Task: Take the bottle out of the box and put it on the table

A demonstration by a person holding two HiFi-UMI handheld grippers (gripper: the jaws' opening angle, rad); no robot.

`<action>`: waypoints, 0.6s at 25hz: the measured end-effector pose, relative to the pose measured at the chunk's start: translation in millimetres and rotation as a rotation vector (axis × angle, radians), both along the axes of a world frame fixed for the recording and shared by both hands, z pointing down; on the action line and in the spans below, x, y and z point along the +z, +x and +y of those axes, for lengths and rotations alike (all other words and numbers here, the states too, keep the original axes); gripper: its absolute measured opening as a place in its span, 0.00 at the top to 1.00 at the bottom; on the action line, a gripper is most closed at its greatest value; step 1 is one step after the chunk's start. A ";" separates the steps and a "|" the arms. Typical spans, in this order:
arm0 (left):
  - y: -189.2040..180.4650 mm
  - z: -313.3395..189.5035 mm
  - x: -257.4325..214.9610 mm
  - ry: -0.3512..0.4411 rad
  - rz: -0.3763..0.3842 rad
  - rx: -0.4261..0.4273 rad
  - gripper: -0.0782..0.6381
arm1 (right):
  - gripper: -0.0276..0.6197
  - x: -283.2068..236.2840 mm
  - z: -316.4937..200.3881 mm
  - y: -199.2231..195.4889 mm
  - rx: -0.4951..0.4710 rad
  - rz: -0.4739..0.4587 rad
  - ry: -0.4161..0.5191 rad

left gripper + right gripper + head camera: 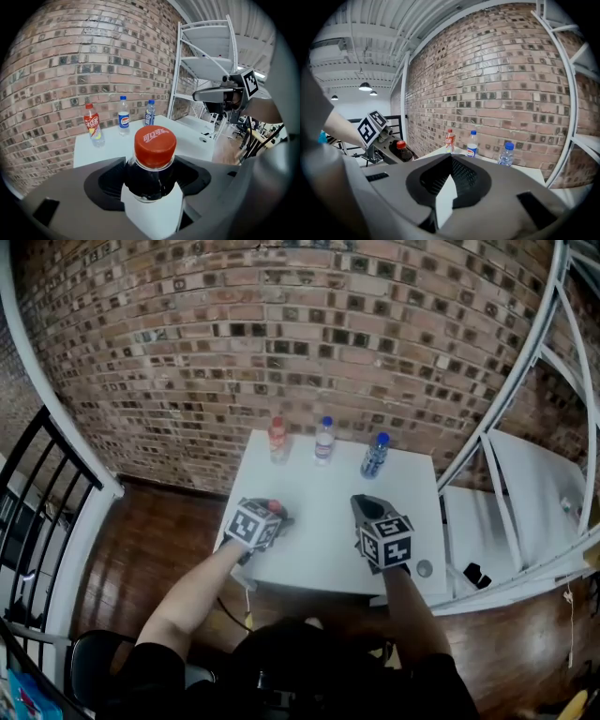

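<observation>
A dark cola bottle (154,145) with a red cap stands upright between the jaws of my left gripper (152,165), which is shut on it. In the head view that gripper (274,512) hangs over the near left part of the white table (319,549), with the red cap (275,506) showing at its tip. My right gripper (364,503) hovers over the near right part, shut with nothing between its jaws (450,158). The right gripper view shows the held bottle (401,149) off to the left. No box is in view.
Three bottles stand in a row at the table's far edge by the brick wall: red-labelled (277,439), blue-labelled (324,442) and blue water (375,456). A small round object (424,568) lies at the near right corner. A white rack (525,474) stands right, a black railing (37,493) left.
</observation>
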State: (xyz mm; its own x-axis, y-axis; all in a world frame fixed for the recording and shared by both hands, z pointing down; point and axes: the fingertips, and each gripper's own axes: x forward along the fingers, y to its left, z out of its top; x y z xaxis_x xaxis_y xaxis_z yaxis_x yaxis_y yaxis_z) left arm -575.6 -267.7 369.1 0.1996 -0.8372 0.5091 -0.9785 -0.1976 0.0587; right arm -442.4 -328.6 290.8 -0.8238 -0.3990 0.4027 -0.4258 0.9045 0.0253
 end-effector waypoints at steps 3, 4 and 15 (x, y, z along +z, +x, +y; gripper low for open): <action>-3.3 -18.9 8.7 -0.007 0.000 -0.006 0.46 | 0.96 15.2 -18.9 -1.8 -0.007 0.017 -0.020; -2.4 -24.2 13.5 -0.018 0.001 -0.007 0.46 | 0.96 22.7 -24.6 -0.5 -0.005 0.028 -0.032; 15.0 -66.5 64.3 -0.073 -0.015 0.017 0.46 | 0.96 77.7 -74.5 19.9 -0.013 0.100 -0.109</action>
State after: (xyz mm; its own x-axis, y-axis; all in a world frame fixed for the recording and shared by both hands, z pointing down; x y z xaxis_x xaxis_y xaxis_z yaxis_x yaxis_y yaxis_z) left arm -560.6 -334.2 433.3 0.2055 -0.7944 0.5715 -0.9759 -0.2103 0.0585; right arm -422.5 -403.0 368.5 -0.7821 -0.3381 0.5234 -0.4142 0.9097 -0.0313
